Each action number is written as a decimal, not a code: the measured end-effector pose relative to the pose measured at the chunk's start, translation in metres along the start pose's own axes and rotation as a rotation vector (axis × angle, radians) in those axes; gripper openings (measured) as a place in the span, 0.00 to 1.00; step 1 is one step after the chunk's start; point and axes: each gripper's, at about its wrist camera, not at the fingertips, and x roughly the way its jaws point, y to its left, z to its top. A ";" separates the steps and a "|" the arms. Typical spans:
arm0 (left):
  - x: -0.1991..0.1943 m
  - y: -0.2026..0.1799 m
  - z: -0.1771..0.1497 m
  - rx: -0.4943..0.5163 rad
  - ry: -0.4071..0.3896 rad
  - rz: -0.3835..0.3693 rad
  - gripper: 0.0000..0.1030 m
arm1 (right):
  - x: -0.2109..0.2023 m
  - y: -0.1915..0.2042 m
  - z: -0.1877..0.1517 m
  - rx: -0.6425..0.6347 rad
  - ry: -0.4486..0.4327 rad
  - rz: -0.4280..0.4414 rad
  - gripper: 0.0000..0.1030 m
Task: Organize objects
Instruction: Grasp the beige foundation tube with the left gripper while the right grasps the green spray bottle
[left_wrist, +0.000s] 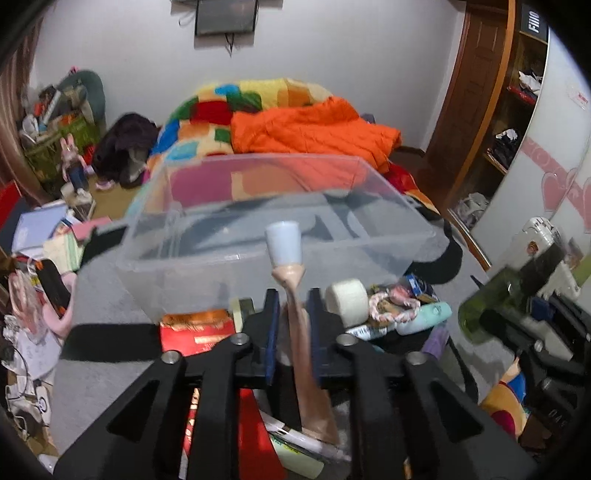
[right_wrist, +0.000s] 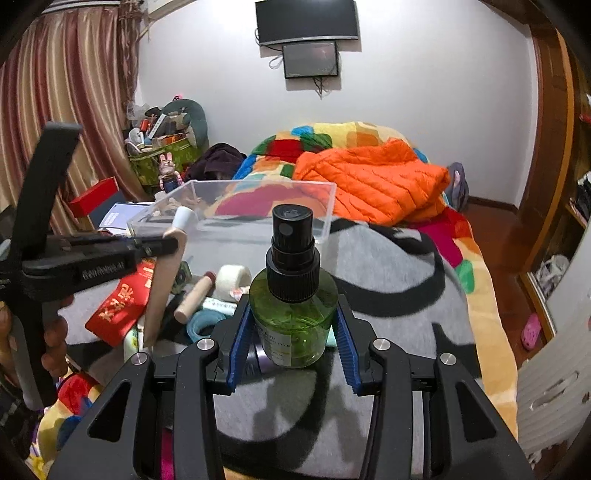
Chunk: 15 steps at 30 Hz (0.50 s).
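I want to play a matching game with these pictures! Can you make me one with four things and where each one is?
Things:
1. green spray bottle
2. beige tube
3. clear plastic bin
4. orange jacket

Places:
A. lying on the colourful blanket
B. between the left gripper's fingers
C. empty, just behind the pile of small things
D. between the right gripper's fingers

Pairs: 1-D, 2-B, 3-C, 4-A

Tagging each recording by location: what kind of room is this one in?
Almost certainly a bedroom in a home. A bed covered with a patchwork quilt and an orange duvet fills the room, a wardrobe stands open beside it, and curtains hang at the left.
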 end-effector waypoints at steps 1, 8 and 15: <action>0.003 0.000 -0.001 -0.005 0.008 -0.005 0.27 | 0.001 0.000 0.004 -0.002 -0.005 0.003 0.37; 0.024 -0.003 0.002 -0.010 0.051 -0.049 0.29 | 0.001 -0.002 0.037 -0.022 -0.063 -0.004 0.37; 0.014 -0.003 0.001 0.001 -0.010 -0.043 0.05 | 0.010 0.000 0.056 -0.032 -0.075 0.003 0.37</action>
